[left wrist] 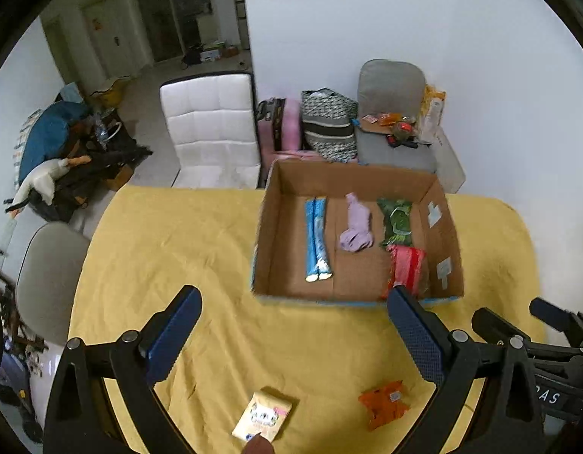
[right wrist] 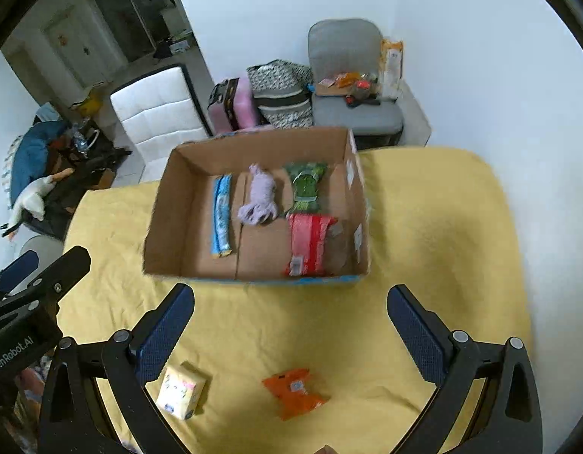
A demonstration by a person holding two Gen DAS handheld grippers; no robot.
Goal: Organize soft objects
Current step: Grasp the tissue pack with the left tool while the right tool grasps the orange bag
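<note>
Currently both claws wide apart, empty: left claw [left wrist: 295, 335], right claw [right wrist: 291, 331]. Cardboard box [right wrist: 170, 227] on yellow tabletop [right wrist: 442, 227] holds four items. Orange packet [right wrist: 295, 393], yellow tissue pack [right wrist: 180, 395] outside, near claws. Packet possibly crinkly: pinch mid-body, lift clear of box wall, place in bare floor patch.

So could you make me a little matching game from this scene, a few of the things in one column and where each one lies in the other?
Things:
1. purple sock
2. orange packet
3. blue packet
4. red packet

Places:
A. on the yellow cloth, outside the cardboard box
B. in the box, along its left part
C. in the box, near the front right corner
D. in the box, around the middle, toward the back

Pairs: 1-D, 2-A, 3-B, 4-C
</note>
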